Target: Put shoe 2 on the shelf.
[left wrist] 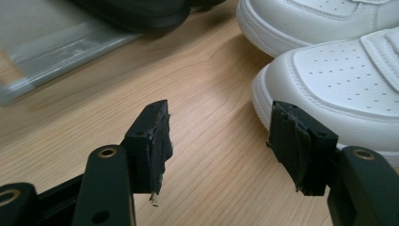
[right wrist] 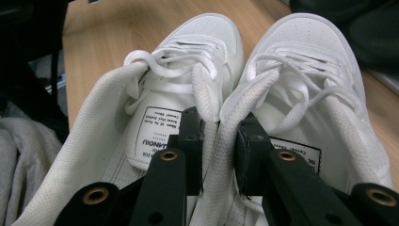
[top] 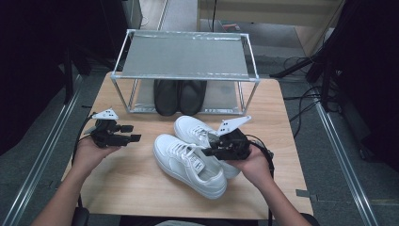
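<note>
- Right tongs (right wrist: 219, 155) pinching the inner collars of both white shoes (top: 190, 157) together, one jaw inside each shoe opening.
- White shoes side by side on the worktop (top: 122, 179), toes pointing away toward the rack (top: 186, 56), heels near the right hand (top: 251, 162).
- In the right gripper view, laces and tongue labels visible above the jaws, collars (right wrist: 221, 122) pressed flat between the pads.
- Left tongs (top: 127, 133) spread, nothing between them, held just above the worktop to the left of the shoes.
- In the left gripper view, nearer shoe's toe (left wrist: 339, 80) just beyond one jaw.
- Black shoes (top: 179, 96) on the rack's lower shelf, behind the white pair.
</note>
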`<act>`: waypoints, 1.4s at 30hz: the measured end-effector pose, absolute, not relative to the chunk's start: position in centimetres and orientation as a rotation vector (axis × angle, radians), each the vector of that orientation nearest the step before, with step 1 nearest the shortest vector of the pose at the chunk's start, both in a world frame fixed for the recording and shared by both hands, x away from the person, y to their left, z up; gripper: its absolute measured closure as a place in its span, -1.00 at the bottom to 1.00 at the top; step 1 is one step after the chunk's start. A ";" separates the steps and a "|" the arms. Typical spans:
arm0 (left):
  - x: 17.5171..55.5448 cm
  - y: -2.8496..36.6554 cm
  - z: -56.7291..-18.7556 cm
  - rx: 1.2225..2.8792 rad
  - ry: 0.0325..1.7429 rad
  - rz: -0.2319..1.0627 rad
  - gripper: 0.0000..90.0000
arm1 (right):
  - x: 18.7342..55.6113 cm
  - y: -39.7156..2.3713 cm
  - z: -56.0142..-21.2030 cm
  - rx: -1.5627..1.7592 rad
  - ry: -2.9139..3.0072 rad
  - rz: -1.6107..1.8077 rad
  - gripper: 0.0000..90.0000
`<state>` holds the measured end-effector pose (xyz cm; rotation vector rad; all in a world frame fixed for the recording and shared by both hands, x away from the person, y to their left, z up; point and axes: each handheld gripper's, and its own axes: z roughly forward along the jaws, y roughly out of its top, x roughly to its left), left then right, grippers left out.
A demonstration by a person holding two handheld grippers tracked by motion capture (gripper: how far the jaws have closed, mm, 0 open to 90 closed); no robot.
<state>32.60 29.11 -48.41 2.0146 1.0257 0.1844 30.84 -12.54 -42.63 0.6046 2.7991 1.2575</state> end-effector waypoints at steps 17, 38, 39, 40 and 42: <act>31.1 31.3 -48.8 1.980 1.100 0.208 -0.13 | 35.6 -11.5 -37.8 0.364 2.851 1.345 0.71; 30.6 32.1 -48.9 1.972 1.117 0.207 -0.13 | 37.4 -7.8 -28.8 0.220 2.785 1.485 0.72; 30.6 32.0 -48.9 1.973 1.115 0.206 -0.13 | 37.6 -7.6 -28.3 0.227 2.776 1.488 0.72; 30.6 32.0 -48.9 1.969 1.117 0.206 -0.13 | 37.9 -7.5 -27.9 0.236 2.767 1.489 0.72; 30.6 32.1 -49.0 1.971 1.117 0.205 -0.13 | 38.5 -7.3 -26.9 0.274 2.757 1.491 0.72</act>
